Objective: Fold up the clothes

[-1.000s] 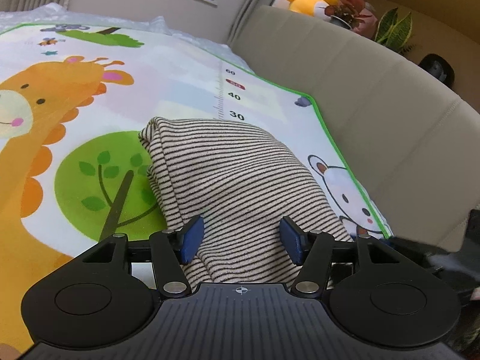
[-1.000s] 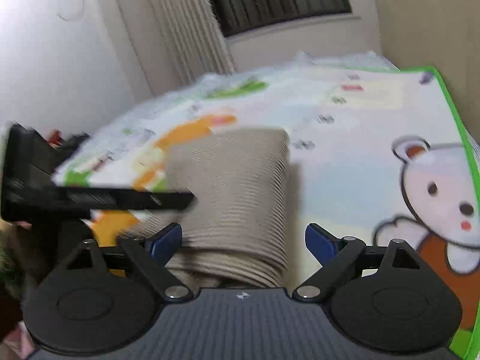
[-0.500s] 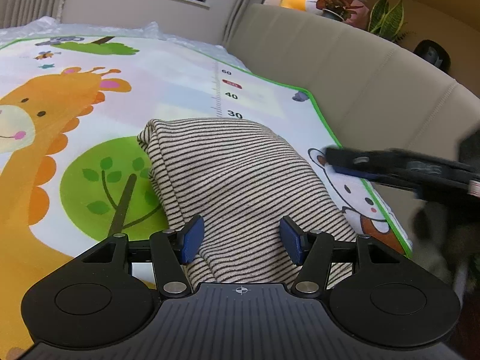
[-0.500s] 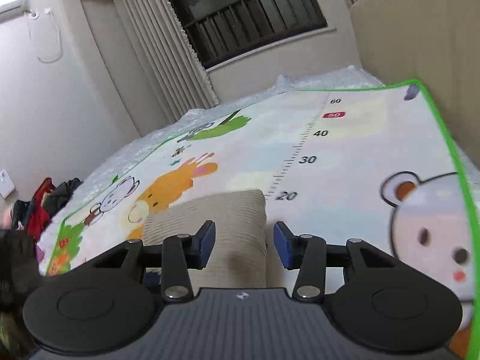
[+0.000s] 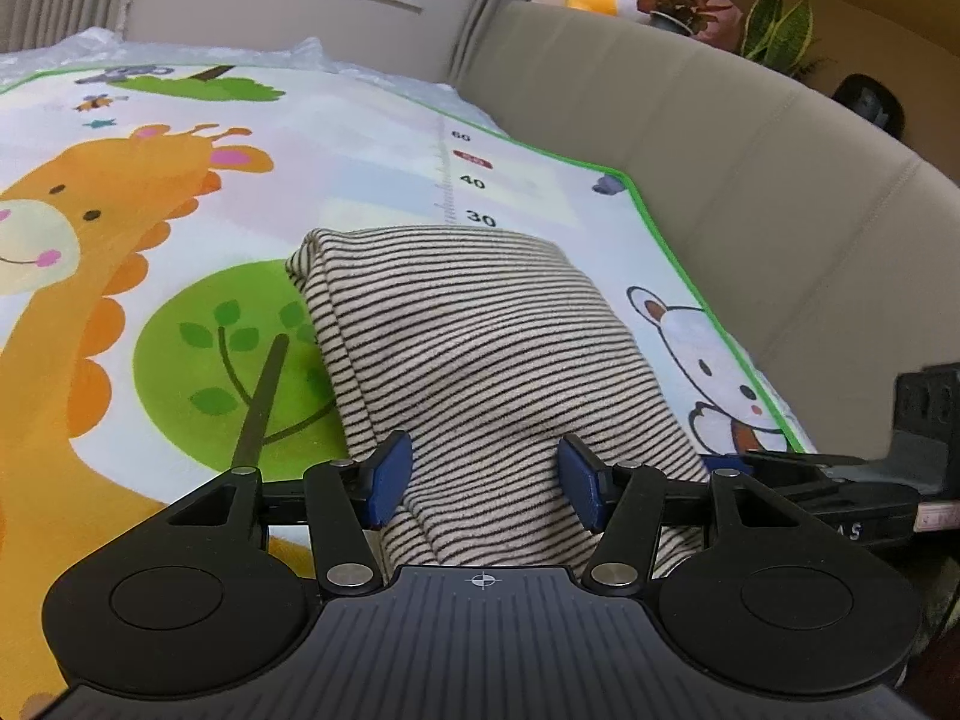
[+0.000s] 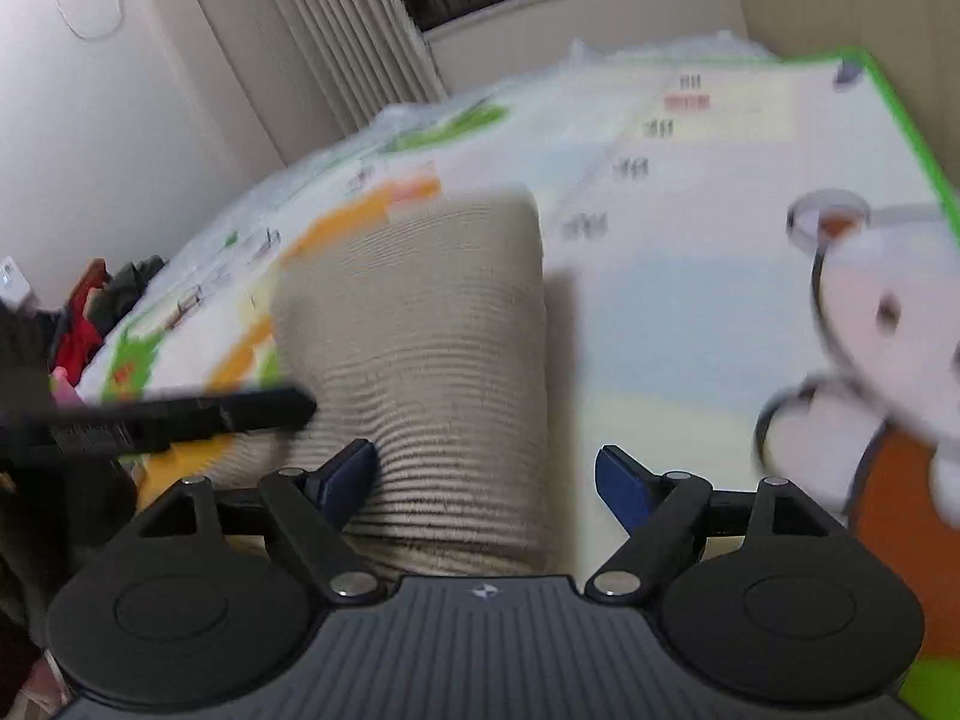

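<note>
Because the right view was blurred, the striped garment [image 6: 420, 360] looked plain beige; right gripper [image 6: 486, 480] jaws were opening, unclamped, while left gripper [image 5: 483, 474] jaws closed slightly, not yet pinching the garment's near end.

left gripper [image 5: 483, 483]: matte black body, two round discs at the sides, a ribbed grey-black deck in the middle.
left deck marking: small white crosshair at the deck's front edge.
left linkage: black bars pinned with round silver screws.
left pads [image 5: 390, 477]: blue, flat, set on the inner faces of black fingers.
right gripper [image 6: 486, 477]: same build, black discs, ribbed deck, small white mark at its front edge.
right linkage: black bars with silver screw heads.
right pads [image 6: 621, 483]: dark blue, wedge-shaped.
right gripper seen from the left wrist [image 5: 840, 474]: black rail and block, pale lettering, perhaps "A S", too small to read surely.
</note>
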`<state>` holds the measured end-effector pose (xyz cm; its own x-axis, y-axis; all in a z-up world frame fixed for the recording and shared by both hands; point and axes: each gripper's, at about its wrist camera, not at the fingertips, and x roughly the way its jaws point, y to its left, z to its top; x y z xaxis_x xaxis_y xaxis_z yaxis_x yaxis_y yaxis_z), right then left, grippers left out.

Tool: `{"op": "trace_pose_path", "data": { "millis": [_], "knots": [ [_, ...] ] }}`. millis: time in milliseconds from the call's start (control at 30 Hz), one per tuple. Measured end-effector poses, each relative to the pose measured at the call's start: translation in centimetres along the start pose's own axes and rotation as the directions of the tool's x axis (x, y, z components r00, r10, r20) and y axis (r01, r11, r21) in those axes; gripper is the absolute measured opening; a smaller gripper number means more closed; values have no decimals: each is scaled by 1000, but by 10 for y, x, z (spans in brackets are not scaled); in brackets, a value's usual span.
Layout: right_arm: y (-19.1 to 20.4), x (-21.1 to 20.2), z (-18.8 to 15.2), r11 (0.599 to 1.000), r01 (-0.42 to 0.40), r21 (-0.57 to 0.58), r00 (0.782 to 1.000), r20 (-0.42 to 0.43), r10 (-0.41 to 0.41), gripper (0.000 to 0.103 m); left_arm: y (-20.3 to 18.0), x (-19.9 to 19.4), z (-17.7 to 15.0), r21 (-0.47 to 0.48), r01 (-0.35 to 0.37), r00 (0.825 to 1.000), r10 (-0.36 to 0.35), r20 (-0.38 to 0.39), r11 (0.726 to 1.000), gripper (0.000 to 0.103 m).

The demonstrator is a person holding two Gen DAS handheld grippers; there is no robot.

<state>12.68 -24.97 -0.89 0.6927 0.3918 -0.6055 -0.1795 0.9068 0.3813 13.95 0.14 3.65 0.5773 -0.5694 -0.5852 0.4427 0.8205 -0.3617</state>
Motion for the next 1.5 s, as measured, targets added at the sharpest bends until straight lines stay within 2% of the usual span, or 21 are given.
{"op": "trace_pose_path", "data": {
  "millis": [167, 300, 367, 433, 533, 600, 633, 767, 833, 900, 933, 1000, 1067, 1133, 1167, 1233, 1267, 1333, 1433, 1467, 1500],
  "knots": [
    [26, -23, 12, 990, 48, -136, 998, 52, -41, 77, 4, -5, 5, -31, 11, 1000, -11, 15, 999, 56],
    [50, -34, -8, 975, 34, -221, 998, 67, -19, 78, 9, 1, 2, -51, 17, 1000, -17, 8, 999, 56],
    [60, -15, -21, 937, 123, -327, 992, 74, -105, 84, 7, 3, 3, -46, 4, 1000, -4, 5, 999, 57],
    [55, -15, -14, 952, 95, -292, 995, 59, -81, 87, 6, 2, 4, -38, -5, 1000, 5, 6, 999, 56],
    [48, -15, -4, 970, 53, -238, 998, 39, -45, 87, 8, -3, 6, -55, 4, 1000, -3, 13, 998, 56],
    [34, -30, 9, 988, 24, -150, 996, 84, -12, 86, 10, -6, 6, -64, 1, 1000, 0, 14, 998, 57],
    [26, -37, 14, 994, 20, -107, 993, 116, -7, 86, 9, -7, 6, -58, -18, 1000, 18, 12, 998, 61],
    [-4, -19, 43, 999, 21, 33, 991, 134, -26, 86, 15, -8, 1, -74, -49, 999, 49, -2, 996, 64],
    [-12, 8, 49, 996, -4, 87, 999, 54, -1, 86, 18, -8, 1, -92, -49, 999, 49, -7, 995, 62],
    [-10, 26, 53, 979, -97, 180, 995, 32, 92, 75, 20, -6, 1, -102, -52, 999, 51, -10, 993, 57],
    [-2, 26, 58, 979, -111, 169, 993, 49, 104, 75, 20, -5, 2, -97, -59, 998, 58, -11, 993, 55],
    [12, 23, 66, 983, -128, 128, 990, 80, 119, 62, 24, -2, 5, -101, -68, 998, 68, -11, 993, 55],
    [24, 18, 73, 989, -133, 68, 986, 108, 125, 59, 29, 2, 8, -110, -62, 998, 61, -9, 992, 55],
    [27, 25, 72, 998, -51, 31, 996, 70, 49, 59, 32, 6, 8, -131, -47, 999, 47, -5, 990, 57],
    [26, 30, 68, 1000, 18, -4, 999, 50, -18, 59, 32, 8, 7, -145, -38, 999, 38, -2, 989, 58],
    [26, 29, 60, 992, 108, -71, 993, 56, -104, 61, 29, 9, 7, -144, -41, 999, 42, 1, 989, 58],
    [28, 19, 56, 989, 119, -91, 990, 81, -112, 62, 25, 8, 7, -122, -55, 998, 56, 4, 991, 58],
    [35, -7, 45, 986, 115, -122, 988, 121, -100, 62, 22, 6, 7, -94, -73, 997, 74, 8, 993, 58],
    [61, -44, 17, 964, 61, -260, 982, 191, -10, 69, 27, 6, 8, -120, -67, 998, 68, 4, 991, 60],
    [69, -44, 5, 951, 58, -303, 983, 184, -1, 69, 27, 7, 8, -124, -67, 998, 67, 3, 990, 60],
    [75, -35, -6, 941, 59, -333, 990, 138, -13, 71, 26, 6, 7, -124, -69, 998, 70, 2, 990, 62]
  ]
}}
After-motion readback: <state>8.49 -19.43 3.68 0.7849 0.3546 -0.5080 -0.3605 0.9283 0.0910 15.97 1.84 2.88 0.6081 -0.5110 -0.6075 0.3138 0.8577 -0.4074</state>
